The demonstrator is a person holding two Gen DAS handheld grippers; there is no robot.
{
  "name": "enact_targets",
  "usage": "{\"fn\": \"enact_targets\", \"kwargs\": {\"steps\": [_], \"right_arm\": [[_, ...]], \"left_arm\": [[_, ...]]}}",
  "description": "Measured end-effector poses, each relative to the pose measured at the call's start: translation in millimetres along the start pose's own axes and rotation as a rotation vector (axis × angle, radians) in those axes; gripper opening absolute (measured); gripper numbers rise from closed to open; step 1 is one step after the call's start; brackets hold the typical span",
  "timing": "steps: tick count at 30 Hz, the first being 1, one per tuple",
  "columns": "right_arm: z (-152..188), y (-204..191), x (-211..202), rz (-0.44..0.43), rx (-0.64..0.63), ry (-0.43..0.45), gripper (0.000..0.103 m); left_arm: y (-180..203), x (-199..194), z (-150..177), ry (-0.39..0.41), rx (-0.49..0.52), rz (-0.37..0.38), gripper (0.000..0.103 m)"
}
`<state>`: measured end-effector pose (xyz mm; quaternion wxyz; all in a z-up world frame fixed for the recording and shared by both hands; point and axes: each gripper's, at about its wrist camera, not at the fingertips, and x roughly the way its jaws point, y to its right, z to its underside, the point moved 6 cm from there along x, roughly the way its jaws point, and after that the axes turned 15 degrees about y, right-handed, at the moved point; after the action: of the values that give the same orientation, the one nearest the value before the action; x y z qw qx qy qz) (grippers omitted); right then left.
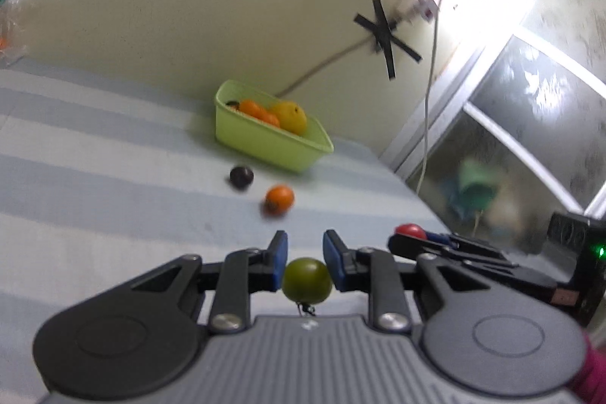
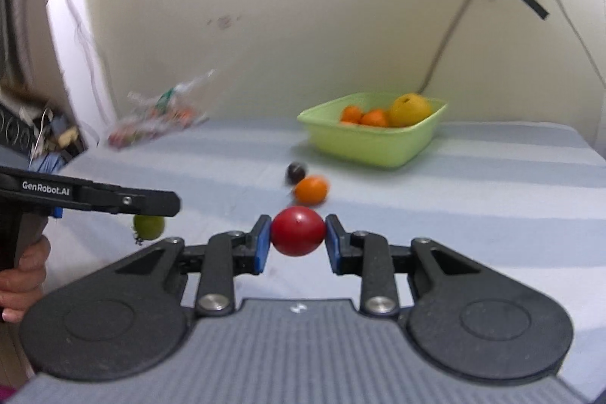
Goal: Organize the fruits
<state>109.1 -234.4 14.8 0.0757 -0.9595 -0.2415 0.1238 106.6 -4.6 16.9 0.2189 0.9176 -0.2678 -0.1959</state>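
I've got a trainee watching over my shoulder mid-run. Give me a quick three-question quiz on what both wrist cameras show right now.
1. True or false: the left gripper is shut on the green fruit.
2. Which fruit does the right gripper hold? A) the red fruit B) a banana C) a bunch of grapes
3. Fill in: two loose fruits lie on the striped cloth in front of the green tub: the orange fruit and the ____ one.

Key: 1 true; 2 A; 3 dark.
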Motion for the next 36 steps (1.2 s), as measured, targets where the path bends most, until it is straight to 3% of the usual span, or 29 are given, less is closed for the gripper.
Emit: {"fn": "enact_targets", "kwargs": {"steps": [5,10,17,21,24,28,31,36], "right_arm": [[-7.8,9.9,12.8,0.01,-0.014,0.011,0.033],[-29.2,22.8,40.6,0.004,-0.054,0.027,0.033],[-55.3,61.5,118.2,0.057,-0.051,0.01,0.033],[-43.8,81.2,151.8,0.087,-0.032,-0.025,0.033],[-31.8,92.5,167.7,0.098,-0.026,-0.056,0.033],[-29.4,98.1,166.0,0.095,-0.01,-0.032,0.033],[-38.8,111.0,144.2,0.096,0.055,0.034,0.033],[-32.1,151.1,90.3,0.192,0.134,0.054,0.033]], "left_arm": [[-19.9,21.4,-17.7,-0.036,-0.142,0.024,0.022],[-20.8,57.0,-45.3,-0.04,-0.091,-0.002,0.022],[-10.7,147.2,-96.1,-0.014,-0.013,-0.003,0.019],[-19.2,198.1,-97.0,-0.034,-0.001,-0.041,0.019],[-26.9,214.2,-89.1,-0.061,-0.033,-0.043,0.019],[-25.4,203.7,-77.0,-0.069,-0.031,-0.006,0.018],[-12.4,183.3,-71.1,-0.054,-0.039,0.043,0.018],[32.0,172.3,-45.3,-0.073,0.087,0.084,0.019]]}}
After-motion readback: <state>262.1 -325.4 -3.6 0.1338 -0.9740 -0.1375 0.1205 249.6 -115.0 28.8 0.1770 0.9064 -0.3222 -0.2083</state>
